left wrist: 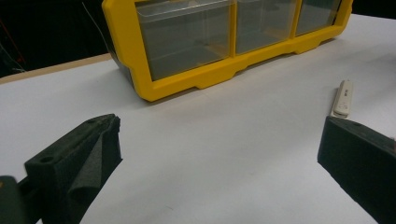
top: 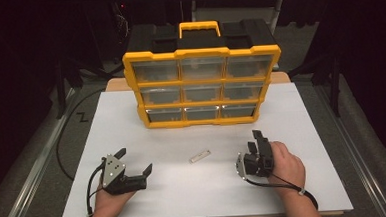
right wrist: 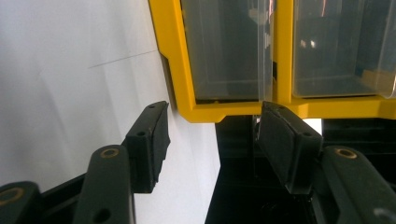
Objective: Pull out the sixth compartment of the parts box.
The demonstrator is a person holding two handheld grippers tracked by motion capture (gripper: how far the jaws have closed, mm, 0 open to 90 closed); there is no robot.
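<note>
A yellow and black drawer organizer [top: 201, 52] with clear drawers stands upright at the back of the white table [top: 295, 183]. A small flat white stick [top: 200, 156] lies on the table in front of it, between the two hands. My left gripper [top: 135, 159] rests at the front left with its jaws spread wide and nothing between them. In the left gripper view [left wrist: 219, 135] the stick [left wrist: 342, 98] lies just beyond the right jaw. My right gripper [top: 254, 139], rolled on its side at the front right, is open and empty. In the right gripper view [right wrist: 215, 116] its jaws point at the organizer [right wrist: 224, 112].
The organizer's yellow handle [top: 199, 27] sticks up at its top. The table's wooden edge [top: 114, 84] shows behind the white sheet. A black cable [top: 65, 140] runs over the grey floor to the left. Dark stands surround the table.
</note>
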